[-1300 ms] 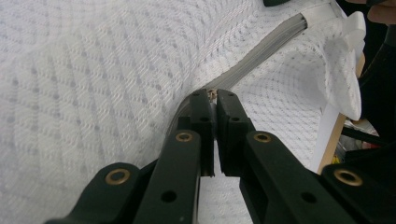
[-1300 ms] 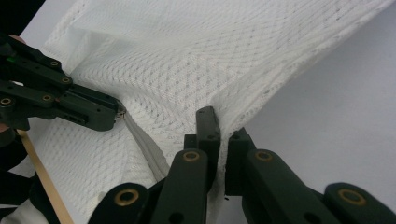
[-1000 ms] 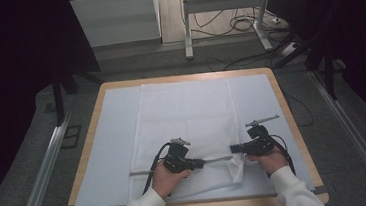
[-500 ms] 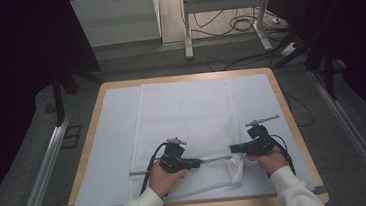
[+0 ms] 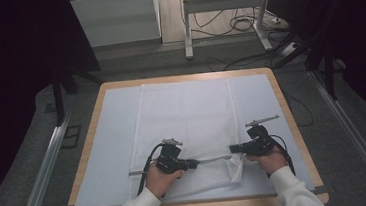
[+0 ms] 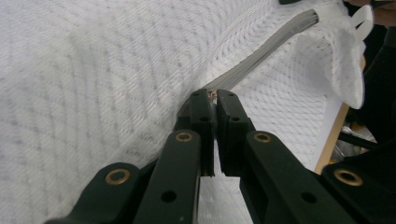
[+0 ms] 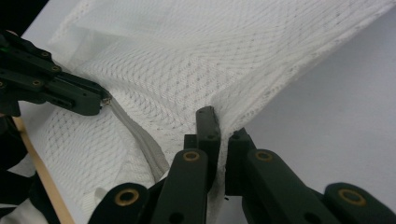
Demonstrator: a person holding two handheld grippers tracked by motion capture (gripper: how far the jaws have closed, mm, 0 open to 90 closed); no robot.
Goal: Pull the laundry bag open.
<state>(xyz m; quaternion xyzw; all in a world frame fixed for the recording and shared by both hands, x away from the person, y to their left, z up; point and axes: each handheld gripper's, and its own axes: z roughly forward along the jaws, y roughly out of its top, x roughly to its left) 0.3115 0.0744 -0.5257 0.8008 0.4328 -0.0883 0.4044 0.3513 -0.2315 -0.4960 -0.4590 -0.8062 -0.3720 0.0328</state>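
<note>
On the wooden-edged table (image 5: pixel 89 141), over a pale blue sheet (image 5: pixel 109 139), lies a white mesh laundry bag (image 5: pixel 187 117), spread flat with its far end toward the back edge and its near end bunched up by the person's hands. At the left of the high view, the left gripper (image 5: pixel 192 163) is held in the person's left hand (image 5: pixel 160 178), white sleeve coming in from the bottom; its jaws are pinched together on the small metal zipper pull at the near end of the bag, as the left gripper view makes plain, where the left gripper (image 6: pixel 215 95) meets the grey zipper (image 6: pixel 266 51). That zipper runs as a taut grey line from the left gripper across to the right, toward the bag's raised corner. Farther right, the right gripper (image 5: pixel 233 150), in the right hand (image 5: pixel 271 159), is clamped on the mesh at that corner; in the right gripper view the right gripper (image 7: pixel 219 126) has a fold of the netting caught between its jaws, beside the zipper's end. No brand, label or writing can be read on the bag, the grippers or the table.
</note>
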